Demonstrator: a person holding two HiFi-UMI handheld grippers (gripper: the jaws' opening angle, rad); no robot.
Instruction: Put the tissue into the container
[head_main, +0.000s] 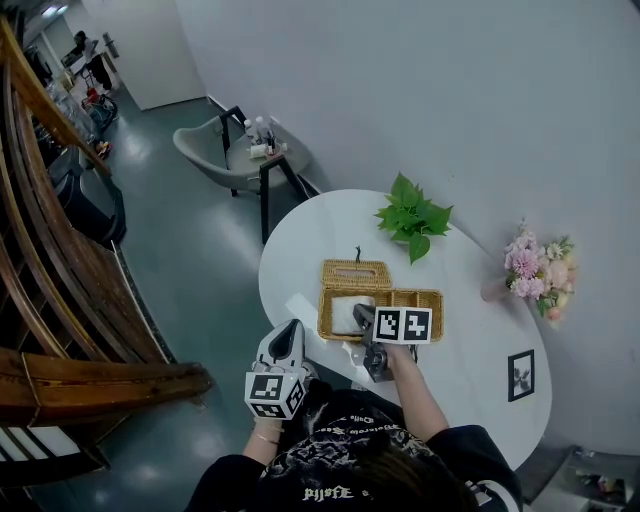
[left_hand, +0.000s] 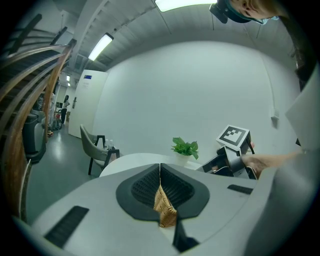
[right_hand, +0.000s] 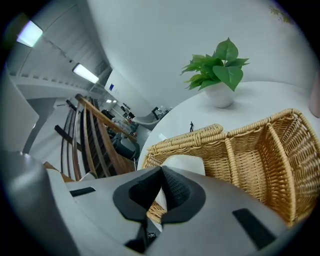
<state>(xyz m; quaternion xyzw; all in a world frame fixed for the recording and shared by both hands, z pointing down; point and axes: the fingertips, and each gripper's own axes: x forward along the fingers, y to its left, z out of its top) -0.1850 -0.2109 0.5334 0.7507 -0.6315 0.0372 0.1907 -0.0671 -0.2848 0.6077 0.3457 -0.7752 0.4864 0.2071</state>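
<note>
Dark printed top (head_main: 350, 455) of the person fills the bottom edge, then comes the round white table (head_main: 470, 370) with a wicker basket (head_main: 425, 295) on it. Left gripper (head_main: 291, 328) hovers at the table's near edge, jaws closed together. Right gripper (head_main: 363, 313) has its jaws together too, tip down on the white tissue (head_main: 345, 315) lying in the basket's left compartment, can't tell if it's pinched.
</note>
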